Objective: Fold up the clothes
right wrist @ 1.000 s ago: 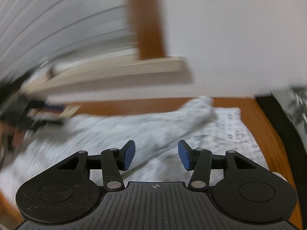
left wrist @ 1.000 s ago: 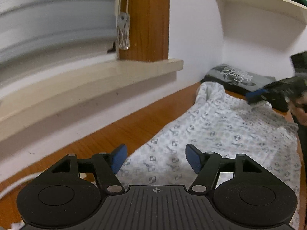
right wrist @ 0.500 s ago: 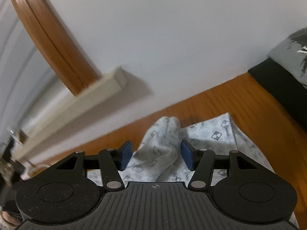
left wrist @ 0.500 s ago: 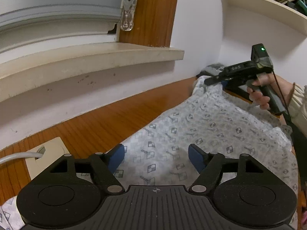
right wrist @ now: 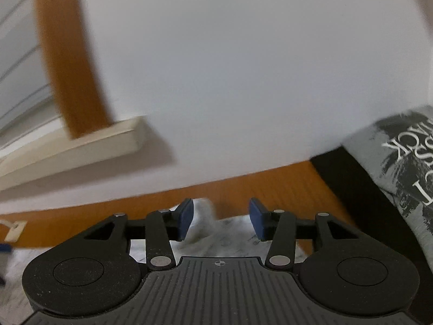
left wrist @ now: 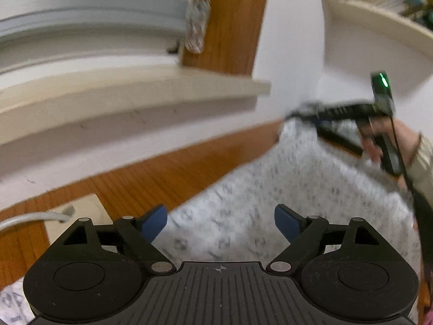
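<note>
Cloth fills the space ahead of both tools: a pale patterned garment [left wrist: 284, 189] lies spread, rumpled and not flat, over the wooden table [left wrist: 151, 178]. The left gripper [left wrist: 220, 223] has its jaws wide apart with nothing between them; the fabric runs beneath and beyond them. The right gripper [right wrist: 220, 220] also stands open and empty, a raised peak of the garment [right wrist: 205, 216] sitting just inside its left jaw, without being pinched. In the left view that tool reaches the garment's far corner, a hand [left wrist: 379, 140] on its grip.

Judging by the loose spread, no neat fold shows in this piece, so folding it appears to remain. A grey printed shirt [right wrist: 406, 168] lies on something dark to the right of the right jaws; it looks flat and stacked, though whether it is a finished fold I cannot tell.

Beyond the jaws stand a white wall, a cream windowsill [left wrist: 130, 92], a wooden frame [left wrist: 230, 21], and a shelf [left wrist: 379, 24] of books upper right.
</note>
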Available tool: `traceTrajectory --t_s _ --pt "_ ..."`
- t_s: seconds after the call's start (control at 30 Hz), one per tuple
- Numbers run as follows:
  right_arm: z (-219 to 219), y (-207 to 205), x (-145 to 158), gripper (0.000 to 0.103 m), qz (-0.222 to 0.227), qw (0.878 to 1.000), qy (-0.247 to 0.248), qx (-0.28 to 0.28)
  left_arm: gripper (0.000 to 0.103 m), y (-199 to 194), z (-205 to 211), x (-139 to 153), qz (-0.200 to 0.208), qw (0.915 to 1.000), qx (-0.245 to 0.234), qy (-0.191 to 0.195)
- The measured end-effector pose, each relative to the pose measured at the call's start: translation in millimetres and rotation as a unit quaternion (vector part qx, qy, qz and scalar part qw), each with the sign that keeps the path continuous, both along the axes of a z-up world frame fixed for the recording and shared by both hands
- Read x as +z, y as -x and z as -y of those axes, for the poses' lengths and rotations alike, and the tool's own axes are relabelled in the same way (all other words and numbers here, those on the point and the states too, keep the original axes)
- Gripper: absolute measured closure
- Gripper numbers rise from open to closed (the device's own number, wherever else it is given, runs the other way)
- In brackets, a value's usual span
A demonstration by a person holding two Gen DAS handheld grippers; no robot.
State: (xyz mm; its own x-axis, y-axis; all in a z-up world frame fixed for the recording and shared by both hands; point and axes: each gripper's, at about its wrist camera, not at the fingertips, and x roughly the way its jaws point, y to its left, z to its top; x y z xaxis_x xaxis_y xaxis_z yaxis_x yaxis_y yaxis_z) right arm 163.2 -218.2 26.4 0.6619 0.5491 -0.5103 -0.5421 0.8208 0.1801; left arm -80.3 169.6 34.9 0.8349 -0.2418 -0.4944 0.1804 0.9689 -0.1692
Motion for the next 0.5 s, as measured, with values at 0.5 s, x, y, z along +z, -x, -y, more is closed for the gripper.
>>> traceTrajectory --t_s 0.5 --pt "-105 131 0 0.043 0.038 0.97 0.043 0.235 0.0 84 -105 31 -0.016 0.9907 0.135 0.001"
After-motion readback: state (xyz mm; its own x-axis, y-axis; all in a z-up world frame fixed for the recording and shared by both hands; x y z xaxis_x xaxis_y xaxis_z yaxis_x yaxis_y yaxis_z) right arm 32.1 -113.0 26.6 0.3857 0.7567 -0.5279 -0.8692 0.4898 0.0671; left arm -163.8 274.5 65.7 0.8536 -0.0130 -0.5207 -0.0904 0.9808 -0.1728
